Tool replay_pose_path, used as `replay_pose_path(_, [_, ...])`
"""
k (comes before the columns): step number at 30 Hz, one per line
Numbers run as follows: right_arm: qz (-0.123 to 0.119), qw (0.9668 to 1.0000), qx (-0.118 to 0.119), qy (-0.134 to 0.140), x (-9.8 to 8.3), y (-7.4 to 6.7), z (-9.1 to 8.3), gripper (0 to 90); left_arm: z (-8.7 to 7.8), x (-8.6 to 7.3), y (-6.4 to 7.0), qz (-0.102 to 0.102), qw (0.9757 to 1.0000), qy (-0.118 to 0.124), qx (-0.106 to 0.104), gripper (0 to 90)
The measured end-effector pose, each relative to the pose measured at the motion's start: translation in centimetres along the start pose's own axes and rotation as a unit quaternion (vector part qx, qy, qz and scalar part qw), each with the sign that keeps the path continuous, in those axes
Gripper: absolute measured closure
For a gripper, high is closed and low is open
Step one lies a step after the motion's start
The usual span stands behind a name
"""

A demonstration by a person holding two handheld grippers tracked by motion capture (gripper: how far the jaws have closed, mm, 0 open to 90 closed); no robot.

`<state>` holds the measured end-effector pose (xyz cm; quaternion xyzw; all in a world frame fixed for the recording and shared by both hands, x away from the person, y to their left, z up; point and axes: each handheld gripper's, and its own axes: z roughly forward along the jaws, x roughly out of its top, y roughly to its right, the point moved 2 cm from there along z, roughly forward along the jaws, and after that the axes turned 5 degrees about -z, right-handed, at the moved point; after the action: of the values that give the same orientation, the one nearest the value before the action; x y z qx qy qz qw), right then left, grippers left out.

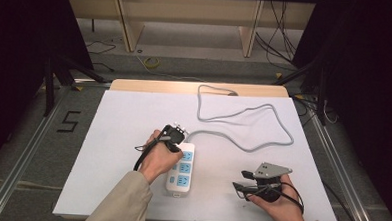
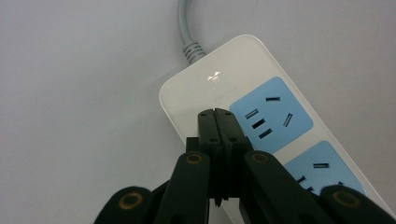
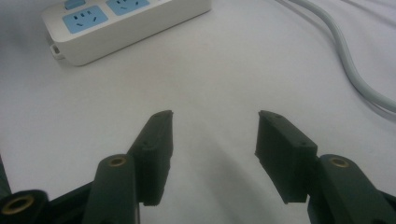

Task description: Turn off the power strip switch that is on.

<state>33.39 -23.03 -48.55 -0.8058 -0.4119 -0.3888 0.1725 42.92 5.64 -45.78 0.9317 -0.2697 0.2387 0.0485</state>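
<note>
A white power strip (image 1: 180, 170) with blue socket faces lies in the middle of the white table, its grey cable (image 1: 263, 124) looping off to the back right. My left gripper (image 1: 176, 148) is shut, with nothing between its jaws. Its closed tips rest over the cable end of the power strip (image 2: 243, 88), beside the first blue socket (image 2: 270, 114). My right gripper (image 1: 239, 180) is held low over the table at the front right, open and empty. Its two fingers (image 3: 156, 140) point toward the near end of the power strip (image 3: 116, 28).
The white table top (image 1: 122, 137) ends close to the person at the front edge. The grey cable (image 3: 348, 65) runs past the right side of my right gripper. Wooden furniture legs (image 1: 130, 27) and loose floor cables (image 1: 151, 63) lie beyond the table.
</note>
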Motion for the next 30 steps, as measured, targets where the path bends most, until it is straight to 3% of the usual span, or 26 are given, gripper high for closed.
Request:
replay_pose_path(25, [-0.001, 1.0000, 0.000, -0.001, 0.03, -0.09, 0.02, 46.9, 0.04, 0.05, 0.35, 0.010, 0.9998, -0.005, 0.014, 89.8])
replay_pose_path(27, [-0.001, 1.0000, 0.000, -0.001, 0.03, -0.09, 0.02, 46.9, 0.00, 0.02, 0.57, 0.005, 0.9999, -0.012, -0.006, 89.8])
replay_pose_path(30, [-0.001, 1.0000, 0.000, -0.001, 0.03, -0.09, 0.02, 46.9, -0.05, -0.11, 0.74, 0.007, 0.9999, -0.010, -0.007, 89.9])
